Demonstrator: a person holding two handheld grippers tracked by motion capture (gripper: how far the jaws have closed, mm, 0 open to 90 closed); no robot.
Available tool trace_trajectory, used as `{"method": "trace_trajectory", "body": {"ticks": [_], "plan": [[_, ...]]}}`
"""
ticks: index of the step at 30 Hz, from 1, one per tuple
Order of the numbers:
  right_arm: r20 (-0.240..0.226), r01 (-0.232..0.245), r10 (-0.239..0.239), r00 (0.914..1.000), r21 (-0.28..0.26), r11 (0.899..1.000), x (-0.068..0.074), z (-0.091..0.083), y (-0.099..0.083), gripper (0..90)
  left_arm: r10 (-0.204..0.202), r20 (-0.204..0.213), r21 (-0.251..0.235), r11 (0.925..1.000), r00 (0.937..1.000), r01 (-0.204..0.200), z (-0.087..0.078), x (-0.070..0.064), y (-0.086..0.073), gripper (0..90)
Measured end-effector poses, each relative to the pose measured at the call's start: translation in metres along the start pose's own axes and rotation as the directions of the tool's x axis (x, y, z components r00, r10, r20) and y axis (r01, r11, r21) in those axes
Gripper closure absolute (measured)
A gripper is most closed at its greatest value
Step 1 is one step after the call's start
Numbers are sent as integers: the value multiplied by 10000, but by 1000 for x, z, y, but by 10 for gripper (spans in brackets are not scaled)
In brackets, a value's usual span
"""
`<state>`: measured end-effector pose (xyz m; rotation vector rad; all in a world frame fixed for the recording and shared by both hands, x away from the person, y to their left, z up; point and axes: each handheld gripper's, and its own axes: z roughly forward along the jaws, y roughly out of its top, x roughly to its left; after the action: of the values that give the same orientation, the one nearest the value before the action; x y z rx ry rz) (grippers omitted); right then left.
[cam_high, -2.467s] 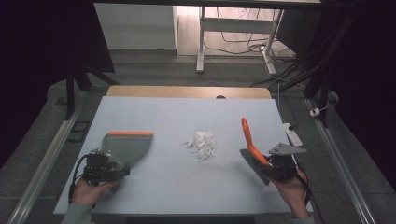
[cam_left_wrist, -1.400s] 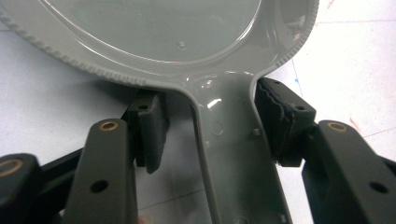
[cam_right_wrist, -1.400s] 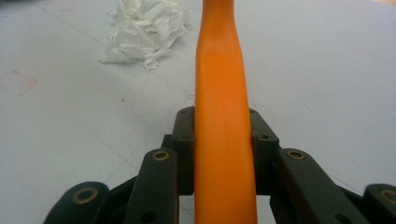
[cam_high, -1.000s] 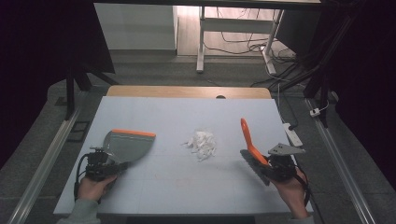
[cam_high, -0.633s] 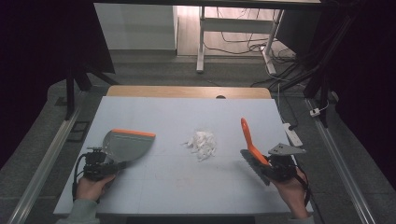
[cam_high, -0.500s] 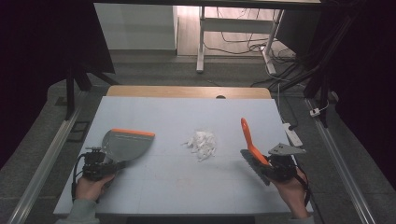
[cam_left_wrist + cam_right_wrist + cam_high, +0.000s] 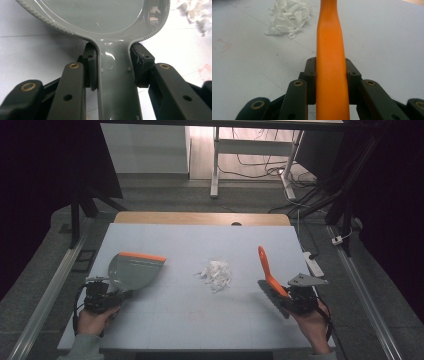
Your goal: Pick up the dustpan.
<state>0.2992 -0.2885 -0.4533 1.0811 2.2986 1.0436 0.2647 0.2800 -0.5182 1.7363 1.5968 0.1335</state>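
The pile of torn white paper scraps (image 7: 216,274) lies near the middle of the pale tabletop (image 7: 200,245), between your two tools and touching neither. In the right gripper view the scraps (image 7: 289,16) sit ahead and to the left of the orange handle; in the left gripper view a few of the scraps (image 7: 197,12) show at the upper right corner, past the pan's rim.

To the left of the pile, your grey dustpan (image 7: 131,271) points its orange-edged mouth away from you and a little toward the pile, well apart from it. Your left gripper (image 7: 107,297) has its jaws closed on the dustpan's handle (image 7: 116,82), one pad pressing each side of the neck just below the pan, so the grip is narrow and firm.

To the right of the pile, your brush (image 7: 270,279) slants with its orange handle up and away and its dark bristle end low near the table. Your right gripper (image 7: 292,301) has its jaws closed against both sides of the brush handle (image 7: 332,75), which runs straight up between them.

Your hands come in at the near edge of the table. Beyond the far edge, the legs of a white desk (image 7: 216,165) and loose cables (image 7: 280,170) lie on the floor.
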Motion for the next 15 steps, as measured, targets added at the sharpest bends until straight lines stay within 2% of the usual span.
{"method": "trace_trajectory", "body": {"ticks": [6,15], "plan": [[0,16,-16,10000,-13,10000,-1,0,0,697,360,480,-319,9989,9982,-345,-5,-3,1,614],[35,28,-28,10000,-50,10000,-1,-1,0,697,919,670,-646,9941,9935,-876,-11,-8,1,614]]}}
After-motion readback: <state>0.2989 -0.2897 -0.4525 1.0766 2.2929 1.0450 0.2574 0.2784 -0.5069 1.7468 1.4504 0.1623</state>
